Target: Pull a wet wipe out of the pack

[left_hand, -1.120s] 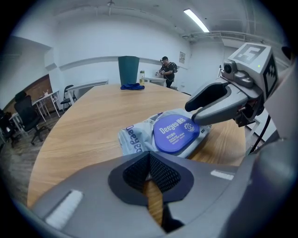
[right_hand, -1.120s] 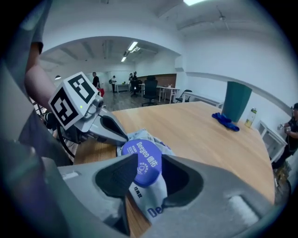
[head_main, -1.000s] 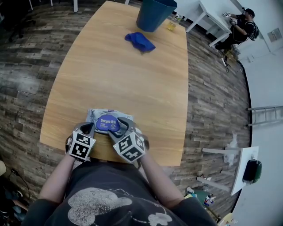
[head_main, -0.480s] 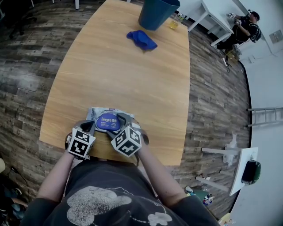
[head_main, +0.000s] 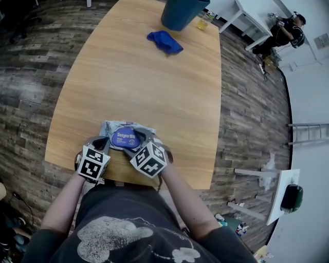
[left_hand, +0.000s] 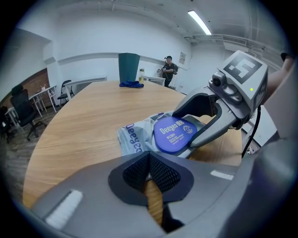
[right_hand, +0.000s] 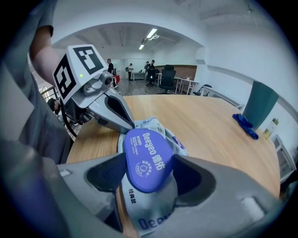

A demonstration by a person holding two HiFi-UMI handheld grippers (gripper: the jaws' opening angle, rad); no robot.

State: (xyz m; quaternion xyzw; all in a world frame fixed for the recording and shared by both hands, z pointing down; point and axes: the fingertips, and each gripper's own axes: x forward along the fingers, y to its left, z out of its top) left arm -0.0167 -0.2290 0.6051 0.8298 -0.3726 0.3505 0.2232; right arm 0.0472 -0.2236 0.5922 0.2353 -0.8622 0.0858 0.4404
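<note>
The grey wet wipe pack point(head_main: 109, 128) lies near the table's front edge, its round blue lid point(head_main: 125, 139) facing up. My left gripper point(head_main: 102, 146) is shut, its tips resting at the pack's near left edge point(left_hand: 134, 141). Nothing shows between its pads point(left_hand: 160, 172). My right gripper point(head_main: 138, 139) stands open over the pack. Its jaws have just been opening, and the blue lid point(right_hand: 147, 153) sits between them, with the pack's grey film point(right_hand: 149, 216) underneath. I cannot tell whether the pads touch the lid. No wipe shows outside the pack.
At the table's far end stand a dark blue bin point(head_main: 182, 13) and a small bottle of yellow liquid point(head_main: 204, 22), with a crumpled blue cloth point(head_main: 164, 42) in front of them. The table's front edge point(head_main: 185, 184) runs just behind the grippers. A person point(head_main: 286, 28) stands far off.
The right gripper has rolled a little and its jaws now stand wider about the blue lid. The left gripper and the pack have stayed where they were.
</note>
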